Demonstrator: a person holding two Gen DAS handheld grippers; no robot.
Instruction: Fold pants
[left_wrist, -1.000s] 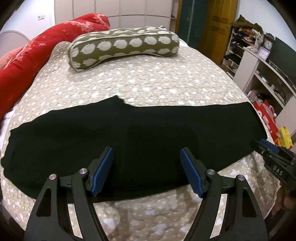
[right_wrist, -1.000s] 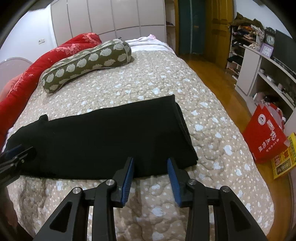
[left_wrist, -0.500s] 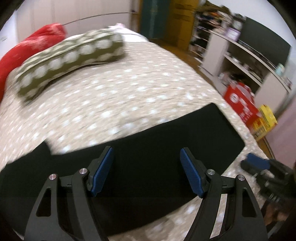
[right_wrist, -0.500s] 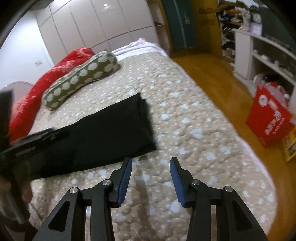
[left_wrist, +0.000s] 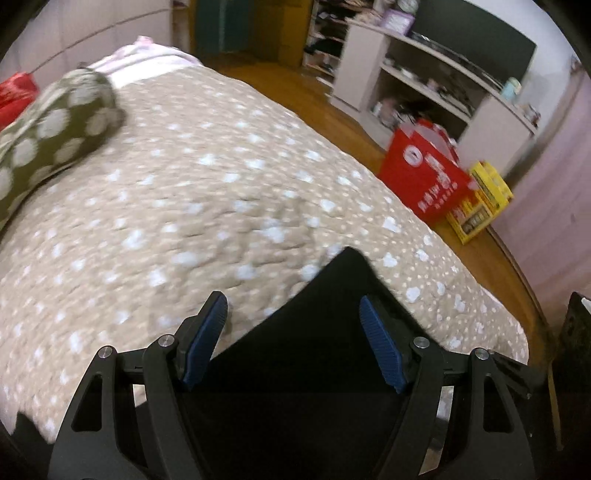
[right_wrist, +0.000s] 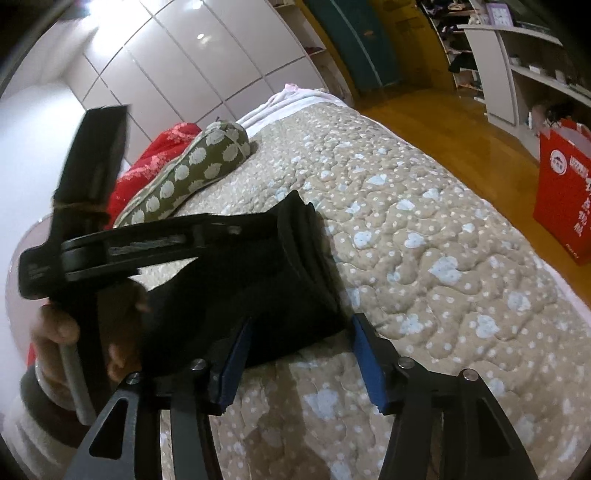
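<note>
Black pants (left_wrist: 325, 325) lie flat on the beige spotted bedspread (left_wrist: 221, 192), folded lengthwise. In the left wrist view my left gripper (left_wrist: 295, 339) is open, its blue pads straddling the pants' end corner. In the right wrist view my right gripper (right_wrist: 299, 354) is open at the near edge of the same pants end (right_wrist: 258, 280). The left gripper (right_wrist: 122, 247) crosses that view at the left, held in a hand, low over the pants.
A green spotted bolster pillow (right_wrist: 199, 170) and a red blanket (right_wrist: 155, 166) lie at the bed's far side. A red bag (left_wrist: 424, 181) and yellow boxes (left_wrist: 480, 203) stand on the wooden floor beside white shelves (left_wrist: 436, 88). The bed edge drops off at right.
Both grippers have swung right toward the pants' right end. The left gripper has come in close to the right one, over the pants' end corner. Both stay open.
</note>
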